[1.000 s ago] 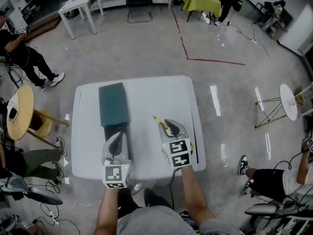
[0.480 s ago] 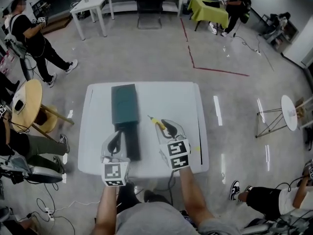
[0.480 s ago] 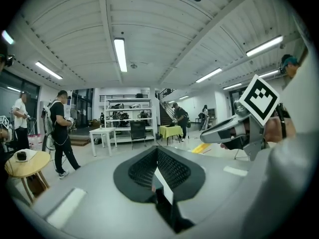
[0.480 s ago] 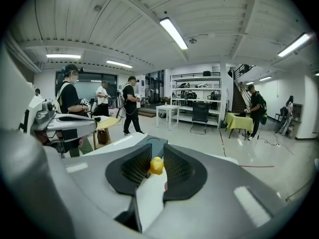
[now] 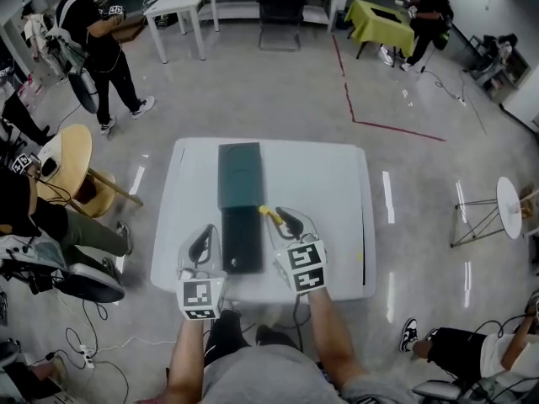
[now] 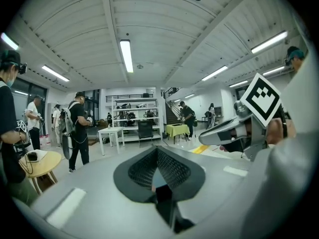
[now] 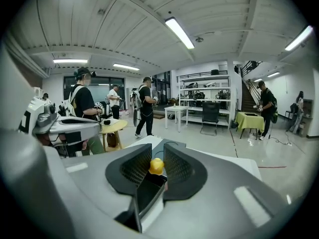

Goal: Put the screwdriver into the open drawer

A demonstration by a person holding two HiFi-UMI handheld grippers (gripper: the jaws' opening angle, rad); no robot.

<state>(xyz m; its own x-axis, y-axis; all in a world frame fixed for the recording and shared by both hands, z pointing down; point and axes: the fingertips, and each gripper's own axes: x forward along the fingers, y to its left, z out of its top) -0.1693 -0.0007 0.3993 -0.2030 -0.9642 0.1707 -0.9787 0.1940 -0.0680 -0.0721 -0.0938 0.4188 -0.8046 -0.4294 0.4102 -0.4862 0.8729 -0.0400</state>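
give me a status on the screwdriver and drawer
Left gripper shut, empty. Right gripper shut on screwdriver, at open drawer's right edge, not yet in. Nothing seen in the way.

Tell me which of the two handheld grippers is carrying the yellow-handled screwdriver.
The right gripper: its jaws clamp the yellow-handled screwdriver. The left gripper has its jaws together with nothing between them.
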